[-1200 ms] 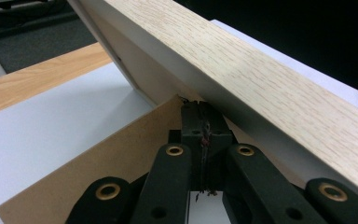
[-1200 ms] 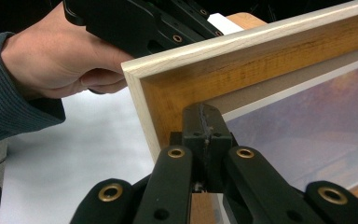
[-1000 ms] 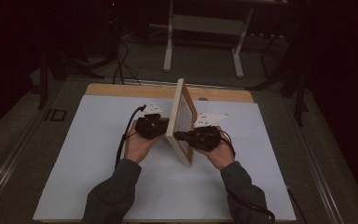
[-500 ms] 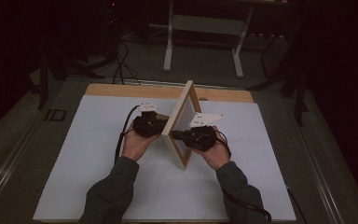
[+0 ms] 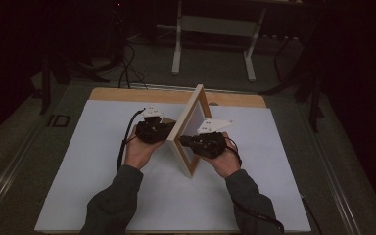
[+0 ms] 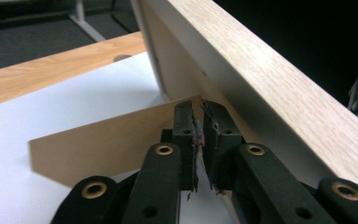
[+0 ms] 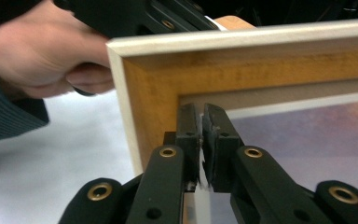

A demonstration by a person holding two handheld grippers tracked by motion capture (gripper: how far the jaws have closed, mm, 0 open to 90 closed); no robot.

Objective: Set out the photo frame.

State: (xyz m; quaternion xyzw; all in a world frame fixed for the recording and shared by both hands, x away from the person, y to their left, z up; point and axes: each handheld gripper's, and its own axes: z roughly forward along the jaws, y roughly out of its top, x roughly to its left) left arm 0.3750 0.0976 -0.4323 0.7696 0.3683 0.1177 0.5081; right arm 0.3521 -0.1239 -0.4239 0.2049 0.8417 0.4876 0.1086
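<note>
A light wooden picture frame stands on edge on the white table cover, between my two grippers. My left gripper is behind it. In the left gripper view its jaws are shut on the corner of the frame's brown back stand, under the frame's pale edge. My right gripper is at the front. Its jaws are shut, with the tips against the frame's inner border beside the picture glass.
A bare wooden strip of table runs along the far side. Beyond it stands a metal stand on a dark floor, with cables. The person's left hand and left gripper show past the frame.
The frame's far end has swung to the right, so it now stands at a slant across the table. Both hands stayed at its near end.
</note>
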